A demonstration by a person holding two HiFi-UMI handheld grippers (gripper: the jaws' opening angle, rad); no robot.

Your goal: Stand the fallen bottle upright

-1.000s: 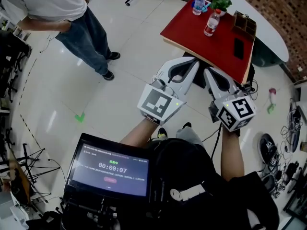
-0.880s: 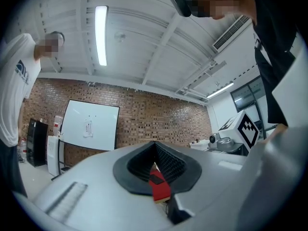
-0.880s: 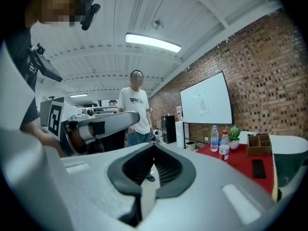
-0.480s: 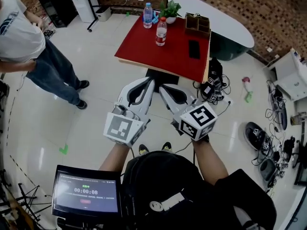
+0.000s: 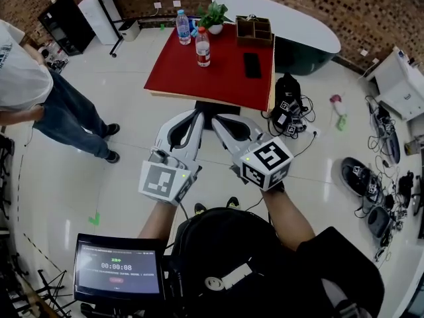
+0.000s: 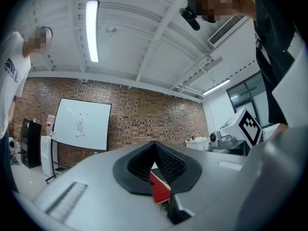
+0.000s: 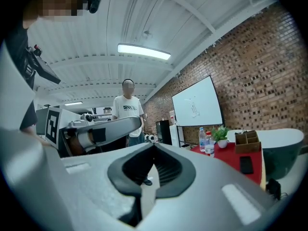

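A red table (image 5: 199, 78) stands ahead in the head view. On its far side are two plastic bottles, both upright: one with a blue cap (image 5: 183, 27) and one with a red label (image 5: 203, 47). No bottle lying down shows in any view. My left gripper (image 5: 198, 114) and right gripper (image 5: 216, 119) are held side by side above the floor, short of the table's near edge, both shut and empty. In the right gripper view the bottles (image 7: 206, 141) stand far ahead, to the right of the shut jaws (image 7: 154, 145). The left gripper's jaws (image 6: 154, 144) show only a slice of the red table (image 6: 159, 186).
A potted plant (image 5: 215, 16), a wooden organiser (image 5: 254, 27) and a black phone (image 5: 251, 65) share the table. A white oval table (image 5: 298, 28) lies behind it. A person (image 5: 40, 98) stands on the left. Bags and cables (image 5: 288, 111) and shoes (image 5: 361, 177) litter the floor at right.
Both grippers have moved forward together towards the red table, which now sits nearer and more centred. The standing person has slid to the left edge. Jaws stay shut.
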